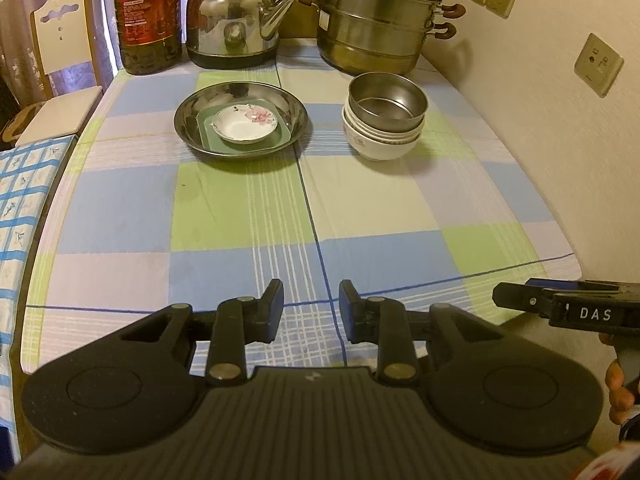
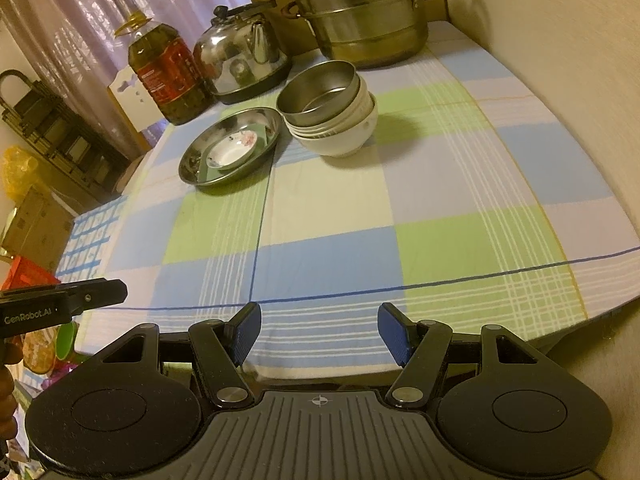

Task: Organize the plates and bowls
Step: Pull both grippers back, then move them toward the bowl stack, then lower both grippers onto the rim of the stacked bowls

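Left tool (image 1: 311,307) bottom centre, jaws parted and empty, over checked counter (image 1: 248,216), steel plate (image 1: 192,120) holding green dish and floral saucer (image 1: 245,123) upper centre, bowl stack (image 1: 383,121) to its right; right tool (image 2: 318,334) bottom centre, gaping and empty, bowl stack (image 2: 332,114) upper centre, steel plate (image 2: 192,164) just left, kettle (image 2: 240,60) behind.

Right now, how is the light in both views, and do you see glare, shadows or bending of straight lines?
Left wrist view: dim yellowish light, glare on the kettle, the bowl stack throws a soft shadow toward the wall, and the tablecloth lines curve outward. Right wrist view: same warm tint, tilted scene, blurred corners, tablecloth edges strongly bowed.
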